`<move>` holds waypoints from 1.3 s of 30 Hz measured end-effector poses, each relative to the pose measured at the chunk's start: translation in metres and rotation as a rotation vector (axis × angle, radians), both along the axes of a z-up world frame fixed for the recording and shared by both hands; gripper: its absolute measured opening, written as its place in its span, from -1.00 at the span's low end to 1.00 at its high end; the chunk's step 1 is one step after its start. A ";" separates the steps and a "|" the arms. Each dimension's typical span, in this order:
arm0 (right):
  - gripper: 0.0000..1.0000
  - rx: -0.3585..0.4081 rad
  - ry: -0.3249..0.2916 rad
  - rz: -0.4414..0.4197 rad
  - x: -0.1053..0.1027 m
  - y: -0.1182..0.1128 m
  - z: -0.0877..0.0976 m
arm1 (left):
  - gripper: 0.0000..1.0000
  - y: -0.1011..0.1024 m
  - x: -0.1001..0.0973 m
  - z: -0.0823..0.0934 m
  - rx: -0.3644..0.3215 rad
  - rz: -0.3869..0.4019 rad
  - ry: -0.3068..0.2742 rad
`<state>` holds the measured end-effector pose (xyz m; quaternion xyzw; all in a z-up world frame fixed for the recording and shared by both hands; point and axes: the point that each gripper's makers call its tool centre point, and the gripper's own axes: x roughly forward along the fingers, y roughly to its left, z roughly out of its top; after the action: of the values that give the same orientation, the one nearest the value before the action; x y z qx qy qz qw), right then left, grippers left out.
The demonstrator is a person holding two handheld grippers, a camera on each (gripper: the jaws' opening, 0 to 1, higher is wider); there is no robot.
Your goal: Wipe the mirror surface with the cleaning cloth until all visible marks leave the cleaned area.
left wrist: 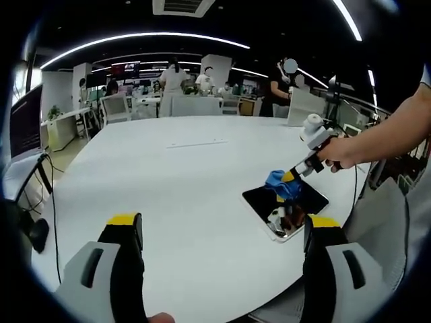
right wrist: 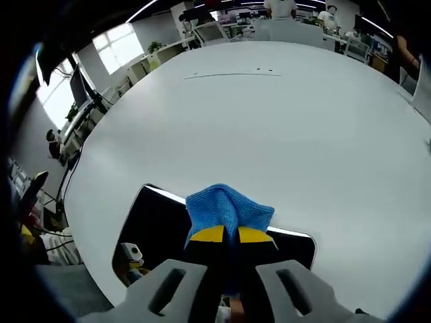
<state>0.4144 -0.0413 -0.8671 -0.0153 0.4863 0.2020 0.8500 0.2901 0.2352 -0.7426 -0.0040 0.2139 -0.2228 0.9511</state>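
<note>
Right hand-held gripper point(right wrist: 225, 237) presses cloth point(right wrist: 227, 207) on edge-side mirror point(right wrist: 158, 225)

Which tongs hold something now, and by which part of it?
The right tongs pinch the blue cloth by its bunched near end, over the mirror. The left tongs hold nothing.

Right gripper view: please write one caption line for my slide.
Right gripper shut on blue cleaning cloth, pressing it over the dark mirror on the white table.

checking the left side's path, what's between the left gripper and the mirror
Only bare white table between the left gripper and the mirror, in the left gripper view.
</note>
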 end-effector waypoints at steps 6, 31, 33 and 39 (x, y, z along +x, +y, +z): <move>-1.00 -0.010 0.007 0.000 0.000 -0.008 0.000 | 0.98 -0.002 0.003 0.001 -0.010 0.004 -0.004; -1.00 -0.067 0.015 0.001 -0.004 -0.026 -0.001 | 0.98 0.000 0.003 0.003 0.001 -0.010 -0.008; -1.00 -0.065 0.019 -0.007 -0.007 -0.025 -0.001 | 0.98 0.000 0.003 0.003 0.004 -0.013 -0.011; -1.00 -0.042 0.024 -0.031 -0.019 -0.024 -0.001 | 0.98 0.000 0.005 0.003 0.001 -0.017 -0.015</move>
<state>0.3956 -0.0656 -0.8685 -0.0233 0.5010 0.1785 0.8465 0.2948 0.2354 -0.7391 0.0001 0.2072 -0.2309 0.9507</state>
